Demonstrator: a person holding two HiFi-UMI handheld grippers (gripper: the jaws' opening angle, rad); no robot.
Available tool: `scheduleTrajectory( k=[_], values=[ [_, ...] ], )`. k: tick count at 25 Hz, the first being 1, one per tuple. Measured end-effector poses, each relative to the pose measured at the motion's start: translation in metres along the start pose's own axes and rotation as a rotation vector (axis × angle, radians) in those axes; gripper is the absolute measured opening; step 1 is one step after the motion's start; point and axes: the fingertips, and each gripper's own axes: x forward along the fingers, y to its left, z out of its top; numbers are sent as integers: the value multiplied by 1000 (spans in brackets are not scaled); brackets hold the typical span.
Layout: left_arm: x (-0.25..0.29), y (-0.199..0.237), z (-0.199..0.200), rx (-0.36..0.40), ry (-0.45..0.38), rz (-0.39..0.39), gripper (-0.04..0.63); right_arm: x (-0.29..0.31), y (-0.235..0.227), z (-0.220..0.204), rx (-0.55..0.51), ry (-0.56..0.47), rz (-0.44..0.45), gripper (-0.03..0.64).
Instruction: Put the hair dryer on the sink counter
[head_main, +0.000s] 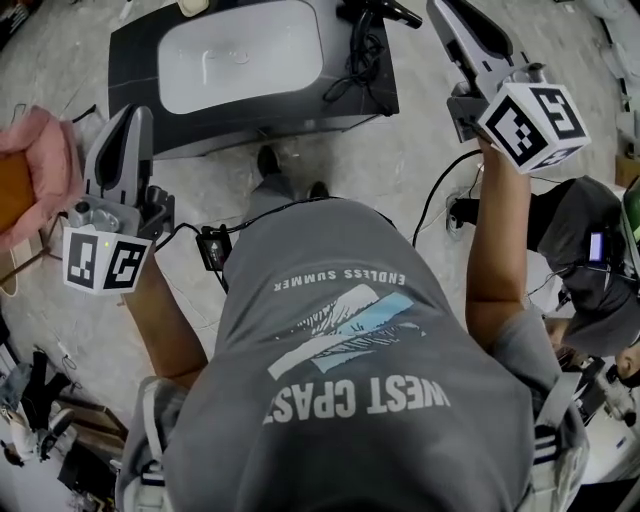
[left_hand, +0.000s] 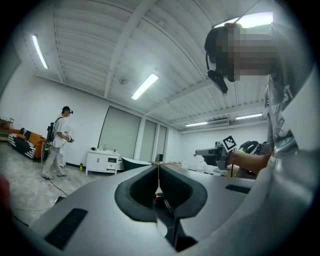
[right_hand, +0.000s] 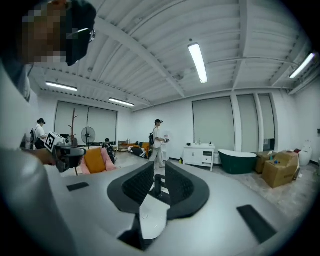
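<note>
The person in the grey T-shirt (head_main: 350, 390) stands just in front of the dark sink counter (head_main: 135, 75), holding both tools up at chest height and well clear of it. The left gripper (left_hand: 159, 166) has its two jaws brought together so the tips meet, with nothing caught between them. The right gripper (right_hand: 160, 169), raised higher on the right, shows only a narrow slot between its jaws. That slot is empty too, with just the room beyond visible through it. The black hair dryer (head_main: 388, 11) lies at the far right corner of the counter, to the right of the white basin (head_main: 240, 55). Its cord (head_main: 360, 58) sits in a loose tangle on the counter top beside the basin, and neither tool is touching it. Each tool carries its marker cube, one low on the left (head_main: 105, 262) and one up on the right (head_main: 532, 122). A pink cushion (head_main: 40, 150) sits off to the left, and a black cable (head_main: 437, 195) trails over the floor on the right. Across the room another person (right_hand: 157, 142) walks past a white cabinet (right_hand: 200, 155). A dark green bathtub (right_hand: 243, 162) and some cardboard boxes (right_hand: 280, 170) stand further right.
</note>
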Motion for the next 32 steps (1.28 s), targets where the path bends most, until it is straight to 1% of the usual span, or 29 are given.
scheduleTrajectory(
  k=[4, 7, 10, 13, 19, 24, 28, 32],
  values=[
    [-3, -8, 3, 5, -2, 1, 18, -30, 20, 27, -25, -69, 19, 52],
    [-8, -19, 8, 19, -10, -2, 18, -56, 32, 36, -33, -97, 22, 32],
    [-21, -33, 11, 26, -13, 2, 18, -82, 48, 34, -62, -74, 27, 28],
    [-29, -45, 12, 19, -12, 5, 18, -99, 59, 33, -58, -57, 47, 28],
    [-17, -60, 12, 28, -13, -26, 18, -114, 46, 33, -41, -73, 29, 28],
    [-23, -85, -1, 16, 10, -47, 18, -136, 47, 20, -29, -55, 29, 28],
    [-19, -92, -2, 33, 0, -67, 18, -142, 46, 14, -32, -66, 24, 28],
    [-26, -101, -1, 24, 13, -67, 18, -152, 48, 12, -18, -47, 22, 28]
  ],
)
